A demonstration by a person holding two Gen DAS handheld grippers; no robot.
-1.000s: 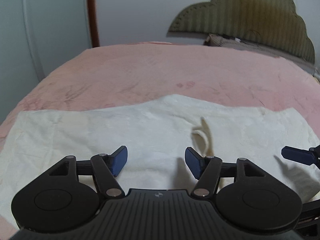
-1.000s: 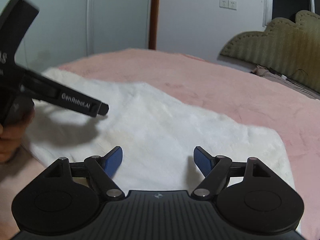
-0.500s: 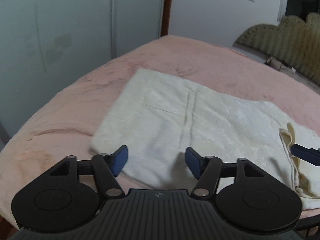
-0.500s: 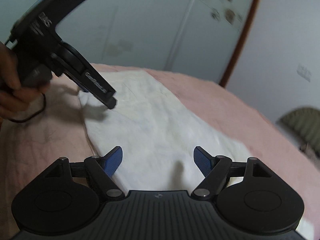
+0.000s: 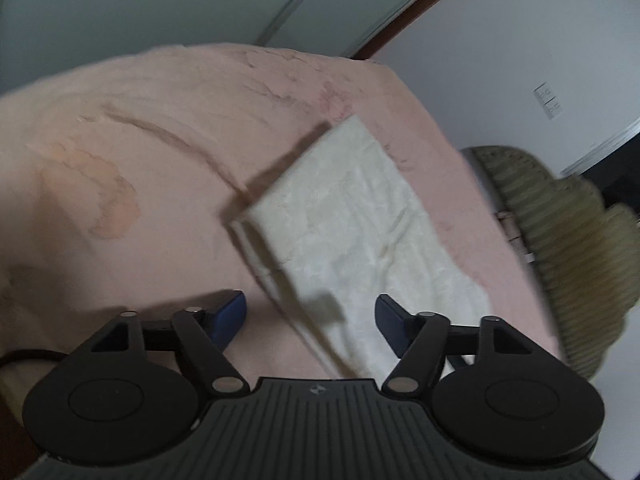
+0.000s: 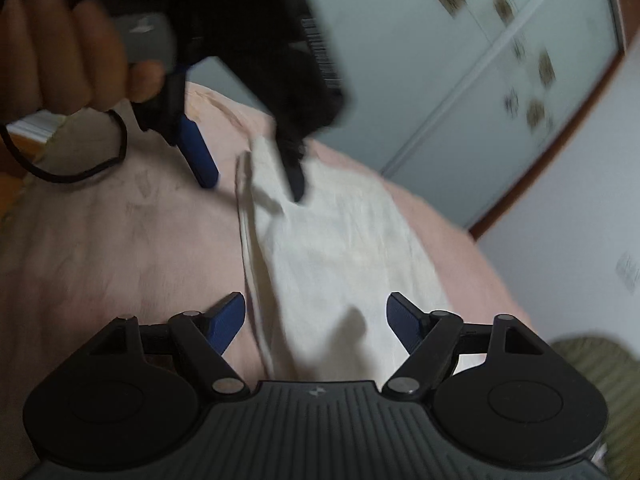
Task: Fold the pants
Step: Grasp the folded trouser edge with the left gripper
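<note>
Both views have swung round along the cream pants (image 5: pixel 344 236), folded on the pink bed (image 5: pixel 120 140). Left tool (image 5: pixel 310 318) is widening and right tool (image 6: pixel 316 318) narrowing, both empty astride the layered edge. A shallow pinch could catch only the top layer and spoil the fold.

Cream pants (image 5: pixel 352 236) folded into long flat rectangle on pink bed (image 5: pixel 132 152), running from 6 o'clock toward 1 o'clock in left view; layered edges stacked along left side, surface lightly wrinkled.

pants (image 5: pixel 352 236) on bed (image 5: pixel 132 168), headboard (image 5: pixel 560 240) right
</note>
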